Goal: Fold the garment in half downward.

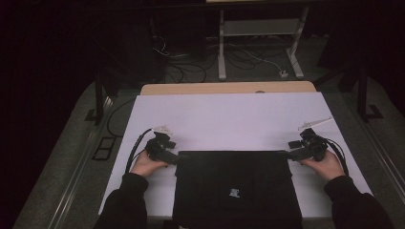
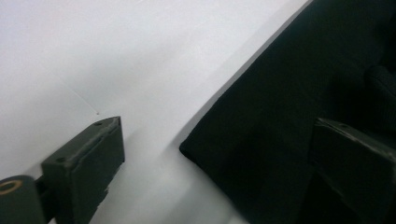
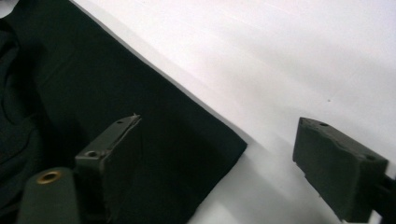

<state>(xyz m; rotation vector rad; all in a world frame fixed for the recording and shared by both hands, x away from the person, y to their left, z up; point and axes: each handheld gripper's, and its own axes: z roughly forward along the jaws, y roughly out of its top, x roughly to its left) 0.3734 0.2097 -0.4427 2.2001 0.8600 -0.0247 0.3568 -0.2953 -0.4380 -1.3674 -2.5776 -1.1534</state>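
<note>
I hold my left tongs [image 1: 173, 156] at the top left corner of the black cloth [image 1: 236, 188], and my right tongs [image 1: 292, 153] at its top right corner. Both tongs are open wide, with one jaw over the cloth and one over the white surface [image 1: 229, 119]. They hold nothing. The cloth lies flat on the surface, close to me, and its near edge is cut off at the bottom of the high view. A small pale mark [image 1: 234, 192] sits on it, too tiny to read. Past the surface there are cables [image 1: 191, 67] and a white stand [image 1: 260, 40] on the floor. The room around is very dark.
</note>
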